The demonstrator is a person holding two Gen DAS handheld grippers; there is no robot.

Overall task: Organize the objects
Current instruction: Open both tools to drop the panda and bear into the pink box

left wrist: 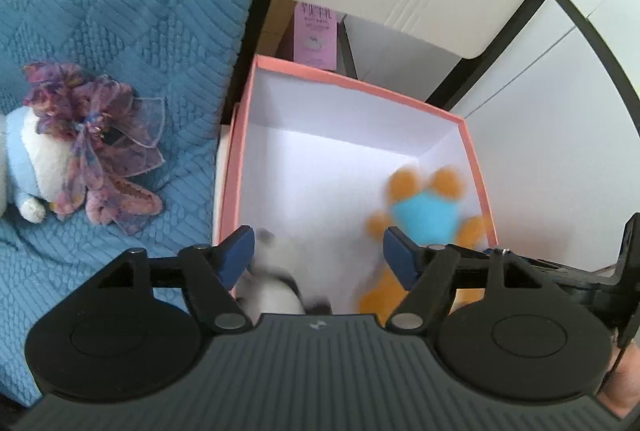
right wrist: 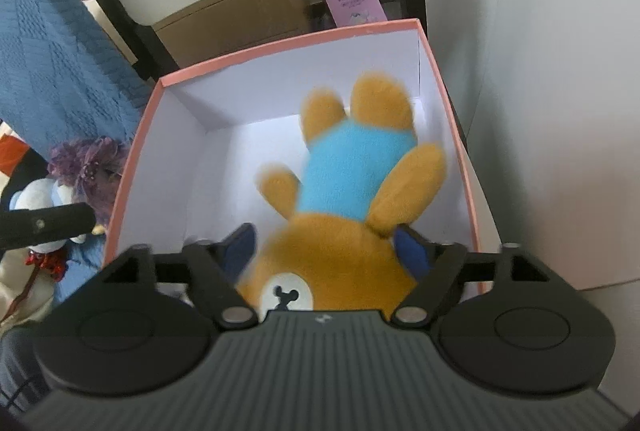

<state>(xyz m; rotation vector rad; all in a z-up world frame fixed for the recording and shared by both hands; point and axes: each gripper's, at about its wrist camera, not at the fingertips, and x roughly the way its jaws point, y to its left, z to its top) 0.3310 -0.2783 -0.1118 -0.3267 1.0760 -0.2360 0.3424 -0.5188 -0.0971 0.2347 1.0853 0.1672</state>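
Right tool [right wrist: 320, 251] clamps the orange bear [right wrist: 344, 199] above the pink box [right wrist: 132, 151]; left tool [left wrist: 318, 255] spread apart.

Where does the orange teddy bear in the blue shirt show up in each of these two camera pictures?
Left wrist view: the orange teddy bear is blurred, at the right side inside the pink box, beyond the left gripper.
Right wrist view: the bear fills the centre, head nearest the camera, between the fingers of the right gripper.
Shared landmark: the box's pink rim.
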